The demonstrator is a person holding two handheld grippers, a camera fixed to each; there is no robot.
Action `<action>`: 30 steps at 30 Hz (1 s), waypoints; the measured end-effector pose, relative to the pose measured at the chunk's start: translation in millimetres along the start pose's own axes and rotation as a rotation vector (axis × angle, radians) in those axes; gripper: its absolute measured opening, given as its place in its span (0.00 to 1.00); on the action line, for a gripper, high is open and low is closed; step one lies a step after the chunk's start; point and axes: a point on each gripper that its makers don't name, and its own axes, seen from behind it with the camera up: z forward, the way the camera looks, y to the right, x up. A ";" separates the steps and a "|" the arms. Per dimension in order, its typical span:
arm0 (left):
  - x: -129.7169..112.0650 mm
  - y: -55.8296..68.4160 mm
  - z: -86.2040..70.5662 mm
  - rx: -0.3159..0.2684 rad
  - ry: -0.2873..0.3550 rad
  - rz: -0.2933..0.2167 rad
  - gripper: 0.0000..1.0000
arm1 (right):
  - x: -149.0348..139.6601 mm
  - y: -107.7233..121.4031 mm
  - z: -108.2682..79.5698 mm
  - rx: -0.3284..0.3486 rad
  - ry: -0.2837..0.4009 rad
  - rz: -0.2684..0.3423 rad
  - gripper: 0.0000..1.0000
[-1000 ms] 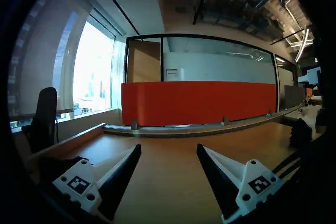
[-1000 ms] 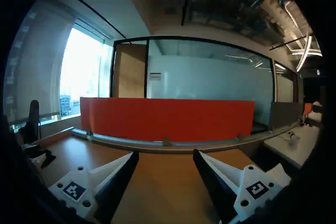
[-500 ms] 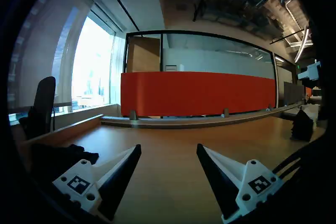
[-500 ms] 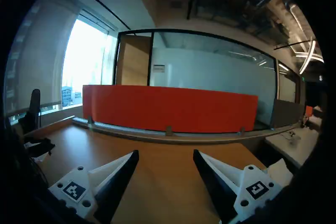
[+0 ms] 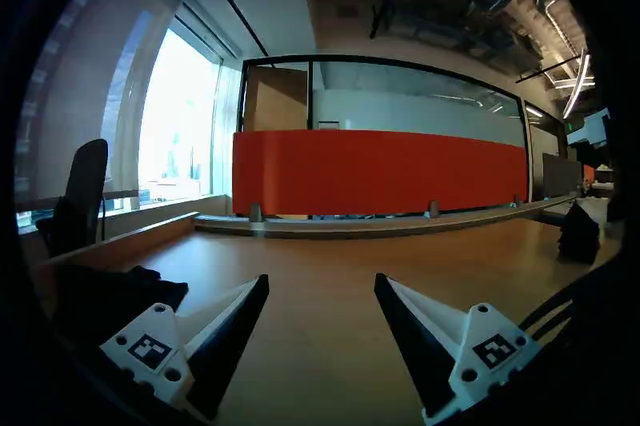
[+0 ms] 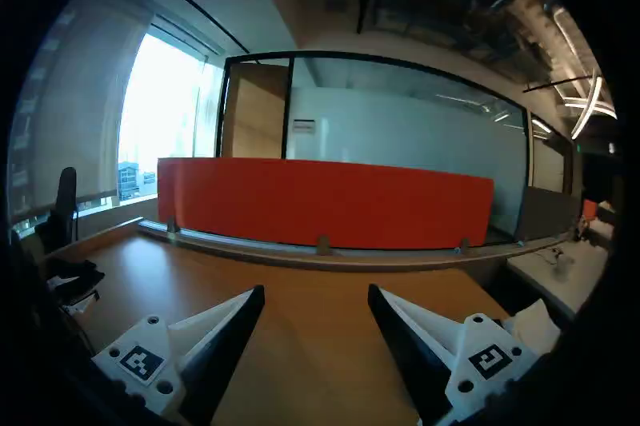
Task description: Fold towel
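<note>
I am holding the left gripper (image 5: 321, 276) fingers apart over the wooden desk (image 5: 320, 246) | right gripper (image 6: 316, 288) fingers apart too | white crumpled thing (image 6: 534, 320) peeking at 4 o'clock, cannot tell its long way

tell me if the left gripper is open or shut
Open: the left gripper has its two black-edged white fingers wide apart, with only bare brown wooden tabletop between them.

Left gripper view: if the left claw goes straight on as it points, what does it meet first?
Probably the orange divider at the far edge of the wooden desk; the open left claw points over the desktop toward it. Depth unclear.
</note>
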 end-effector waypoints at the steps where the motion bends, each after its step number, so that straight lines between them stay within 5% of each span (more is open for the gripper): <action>1: -0.2 -0.2 0.1 0.000 0.001 0.001 0.98 | -0.7 -0.8 0.2 0.001 -0.001 0.001 1.00; 15: -1.7 0.0 -0.1 0.008 0.010 0.011 0.98 | 0.1 -2.2 3.3 0.008 0.004 0.005 1.00; 30: -2.8 0.8 0.1 0.009 0.009 0.009 0.98 | 23.7 34.9 0.7 -0.053 0.119 0.000 1.00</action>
